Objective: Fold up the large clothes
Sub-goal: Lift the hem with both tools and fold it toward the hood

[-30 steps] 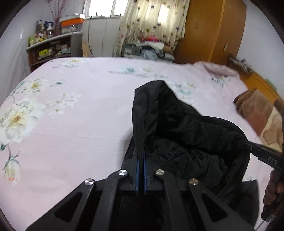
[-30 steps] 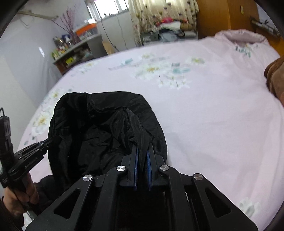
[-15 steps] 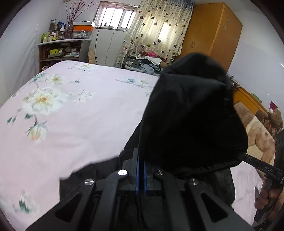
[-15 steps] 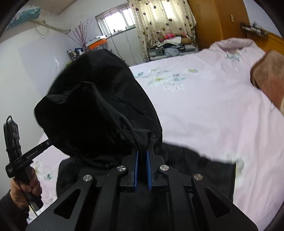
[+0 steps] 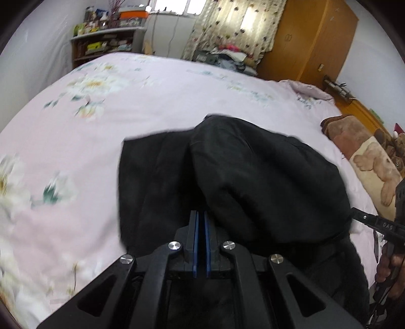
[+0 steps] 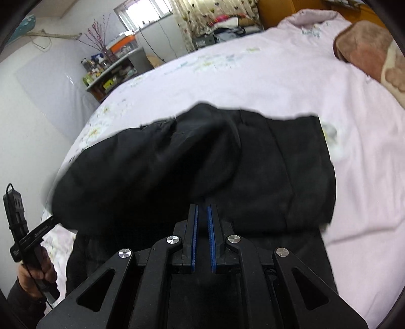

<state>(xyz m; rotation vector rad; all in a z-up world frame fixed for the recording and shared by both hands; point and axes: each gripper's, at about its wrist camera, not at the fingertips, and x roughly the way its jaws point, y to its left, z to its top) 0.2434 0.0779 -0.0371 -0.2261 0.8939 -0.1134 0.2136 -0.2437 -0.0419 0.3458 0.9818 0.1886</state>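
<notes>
While both jaws pinch the soft, bulky black jacket, its edge at 12 o'clock suits gripping.

Pink floral bedspread, orange wardrobe, heart-print curtain — daylit window, cluttered shelf, white walls

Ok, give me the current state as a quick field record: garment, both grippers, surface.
garment: black coat, part lifted and draped forward over the rest, motion-blurred
left gripper: shut on coat edge
right gripper: narrow gap between the pads, cloth at the tips; grip unclear
surface: pink floral bedspread
nearby: brown blanket at the bed's right side
</notes>
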